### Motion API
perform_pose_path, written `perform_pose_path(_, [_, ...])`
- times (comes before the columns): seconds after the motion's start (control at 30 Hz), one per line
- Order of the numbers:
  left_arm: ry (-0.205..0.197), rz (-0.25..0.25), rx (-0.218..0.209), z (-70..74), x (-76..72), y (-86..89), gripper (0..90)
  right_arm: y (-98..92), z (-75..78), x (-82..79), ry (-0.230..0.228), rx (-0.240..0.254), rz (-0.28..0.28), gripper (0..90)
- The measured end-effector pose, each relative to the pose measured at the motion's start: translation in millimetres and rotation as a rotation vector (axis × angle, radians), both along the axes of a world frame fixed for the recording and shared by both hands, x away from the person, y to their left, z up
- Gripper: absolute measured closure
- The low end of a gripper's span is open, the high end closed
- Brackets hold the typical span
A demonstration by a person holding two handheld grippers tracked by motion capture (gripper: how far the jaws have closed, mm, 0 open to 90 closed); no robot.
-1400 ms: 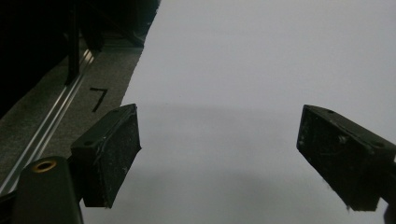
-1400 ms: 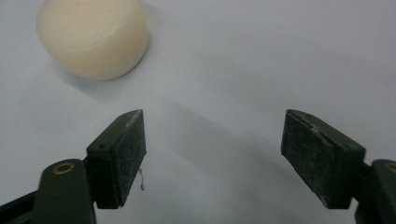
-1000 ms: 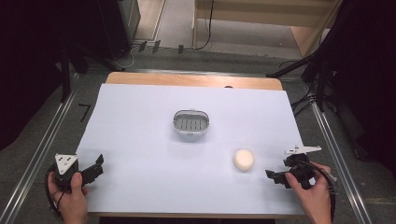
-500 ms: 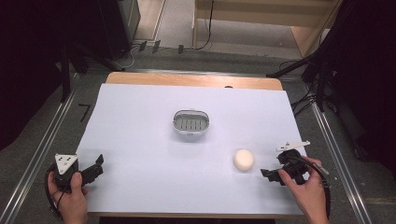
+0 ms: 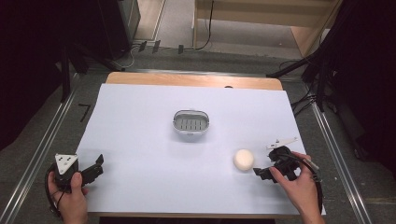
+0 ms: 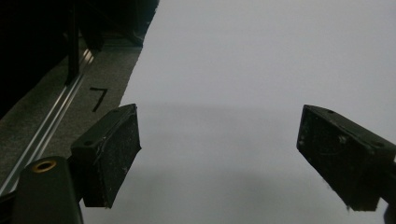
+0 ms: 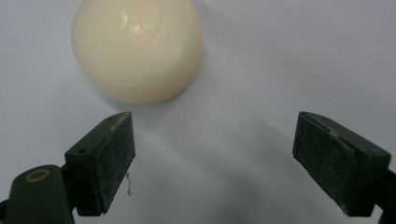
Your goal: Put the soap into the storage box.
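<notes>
While the left gripper just sits at the near left corner of the white sheet with its jaws spread wide over nothing, the right gripper is lined up on the soap, jaws also wide apart and not touching it. That cream round bar lies on the sheet just ahead of the jaws, near right, well apart from the little metal soap dish in the middle. My guess: it's hard, light and a bit slick, so I'd pinch it across the widest part of its rounded sides, low down, or it'll squirt out.
</notes>
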State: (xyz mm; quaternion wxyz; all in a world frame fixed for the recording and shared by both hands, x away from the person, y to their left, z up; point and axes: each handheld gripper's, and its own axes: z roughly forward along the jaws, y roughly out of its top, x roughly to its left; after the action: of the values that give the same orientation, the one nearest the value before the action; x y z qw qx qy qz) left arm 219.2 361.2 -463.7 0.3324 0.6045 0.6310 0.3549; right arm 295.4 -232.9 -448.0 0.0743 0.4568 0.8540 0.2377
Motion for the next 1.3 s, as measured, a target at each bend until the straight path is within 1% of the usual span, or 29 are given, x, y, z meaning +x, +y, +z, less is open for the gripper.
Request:
perform_pose_path(0.07, [-0.001, -0.003, 0.007, -0.2, 0.1, -0.6, 14.2, 2.3, 1.2, 1.6, 0.002, -0.003, 0.005, 13.8])
perform_pose_path(0.13, [0.001, -0.002, 0.010, -0.1, 0.2, -1.1, 14.2, 4.5, 2.7, 3.1, 0.003, 0.005, 0.011, 13.8])
perform_pose_path(0.27, [0.002, -0.003, 0.009, -0.1, 0.2, -1.0, 14.2, 10.1, 4.7, 6.0, 0.007, 0.015, 0.017, 13.8])
perform_pose_path(0.4, [0.002, -0.004, 0.009, -0.1, 0.3, -1.1, 14.2, 16.5, 5.4, 8.0, 0.012, 0.026, 0.036, 13.8])
perform_pose_path(0.6, [0.001, -0.003, 0.009, -0.2, 0.3, -1.1, 14.2, 23.9, 5.1, 9.8, 0.021, 0.024, 0.050, 13.8])
perform_pose_path(0.87, [0.004, -0.007, 0.015, -0.1, 0.4, -1.5, 14.2, 32.3, 3.1, 13.2, 0.020, 0.044, 0.047, 13.7])
perform_pose_path(0.9, [0.004, -0.006, 0.020, -0.2, 0.5, -1.9, 14.2, 34.2, 3.1, 13.2, 0.027, 0.045, 0.039, 13.7])
perform_pose_path(1.07, [0.004, -0.007, 0.024, -0.3, 0.4, -2.2, 14.2, 42.1, 0.0, 15.2, 0.032, 0.041, 0.053, 13.9])
perform_pose_path(1.13, [0.004, -0.008, 0.022, -0.2, 0.4, -2.0, 14.2, 45.9, -1.0, 15.5, 0.038, 0.044, 0.048, 14.0])
perform_pose_path(1.17, [0.004, -0.008, 0.022, -0.2, 0.4, -2.0, 14.2, 46.9, -1.6, 16.3, 0.036, 0.037, 0.055, 14.0])
perform_pose_path(1.3, [0.004, -0.009, 0.023, -0.3, 0.5, -2.1, 14.2, 51.4, -3.6, 17.6, 0.038, 0.038, 0.049, 14.2])
